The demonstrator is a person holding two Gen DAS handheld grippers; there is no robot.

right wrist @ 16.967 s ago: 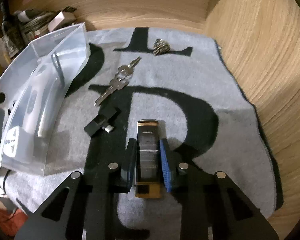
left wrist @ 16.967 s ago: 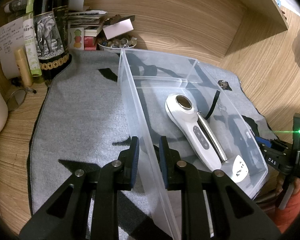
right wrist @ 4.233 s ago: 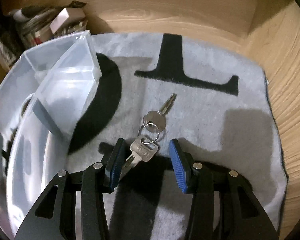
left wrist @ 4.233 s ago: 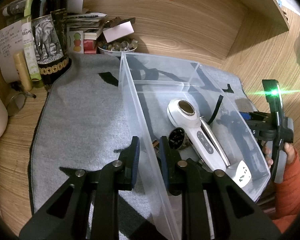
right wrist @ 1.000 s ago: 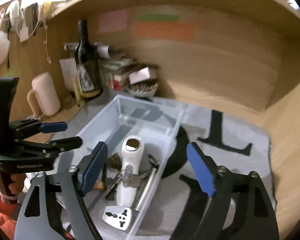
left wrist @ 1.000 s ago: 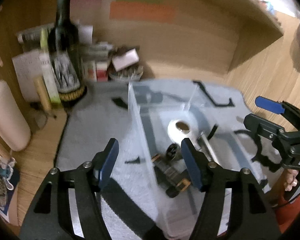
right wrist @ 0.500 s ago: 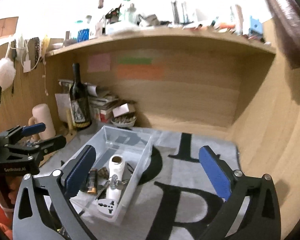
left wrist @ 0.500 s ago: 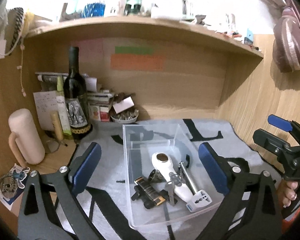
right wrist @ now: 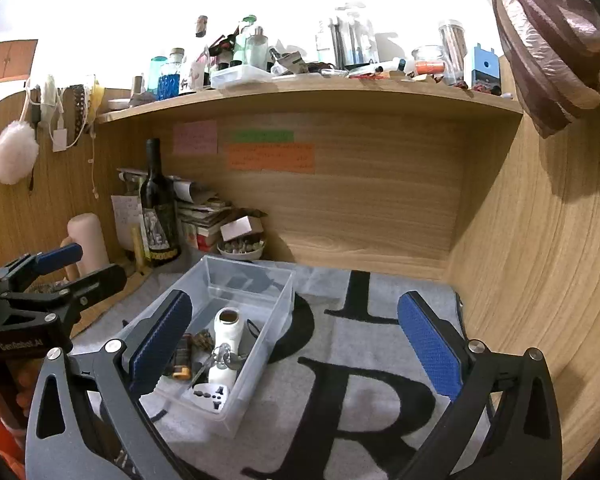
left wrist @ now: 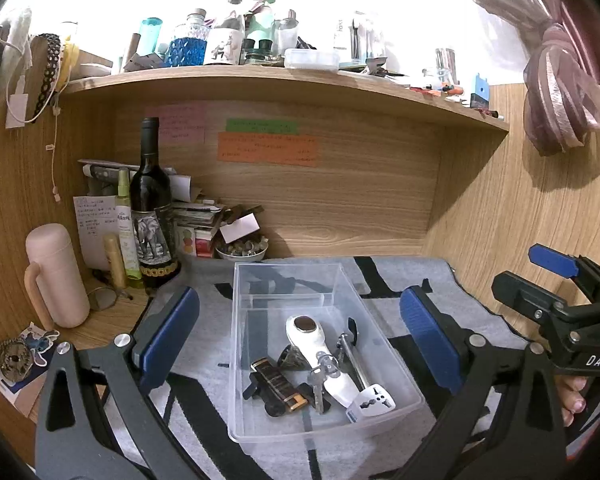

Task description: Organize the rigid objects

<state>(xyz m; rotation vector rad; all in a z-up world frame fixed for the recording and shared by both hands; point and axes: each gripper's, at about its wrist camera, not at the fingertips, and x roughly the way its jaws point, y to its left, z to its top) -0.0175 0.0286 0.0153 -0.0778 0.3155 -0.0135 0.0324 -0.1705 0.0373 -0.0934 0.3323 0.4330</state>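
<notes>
Clear plastic bin (left wrist: pixel 380 344), matt cloth mat (right wrist: pixel 364 344)

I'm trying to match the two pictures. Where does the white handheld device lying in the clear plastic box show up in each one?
Left wrist view: the white handheld device lies just below centre, inside the clear plastic box, round head toward the back wall.
Right wrist view: the same device sits lower left of centre, in the box.
Shared landmark: the dark wine bottle standing left of the box, at the back.

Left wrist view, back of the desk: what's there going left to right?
Pink flask → wine bottle → small bowl → clear bin → right gripper
</notes>
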